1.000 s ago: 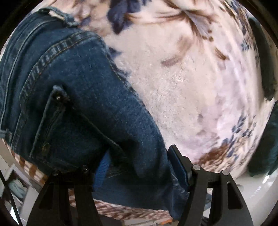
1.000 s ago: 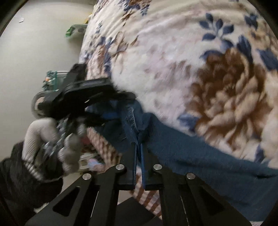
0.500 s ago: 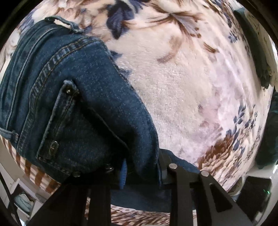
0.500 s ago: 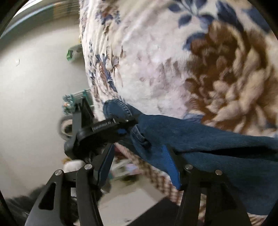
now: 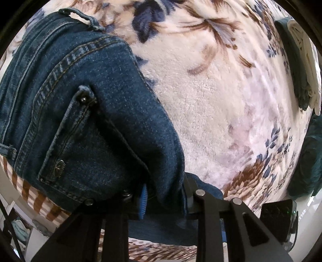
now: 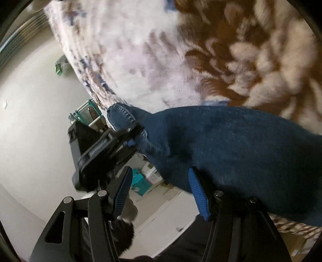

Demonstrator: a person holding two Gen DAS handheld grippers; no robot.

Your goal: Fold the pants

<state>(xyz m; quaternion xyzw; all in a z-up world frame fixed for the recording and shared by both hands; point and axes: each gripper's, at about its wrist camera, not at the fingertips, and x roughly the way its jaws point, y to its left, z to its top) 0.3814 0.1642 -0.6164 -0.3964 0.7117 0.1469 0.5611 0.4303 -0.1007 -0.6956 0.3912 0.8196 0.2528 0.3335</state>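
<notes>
1. Left wrist view: the left gripper is seen pinched on a thick fold of the jeans; denim is bunched between its pads, and one blue pad is seen at the cloth's edge.
2. The jeans are laid on the blanket, at its near edge; a rivet and a coin pocket are shown on the upper face, and a belt loop is seen at the far end.
3. A striped border of the blanket is seen below the denim.
4. Folded dark and white cloth is laid at the blanket's far right edge.
5. Right wrist view: the right gripper is held with its fingers spread; nothing is pressed between the pads. The right pad is set just beside the jeans; contact cannot be told through the blur.
6. The left gripper is shown from this side, closed on the waistband corner at the blanket's edge.
7. The floor and some boxes are seen beyond the edge.
</notes>
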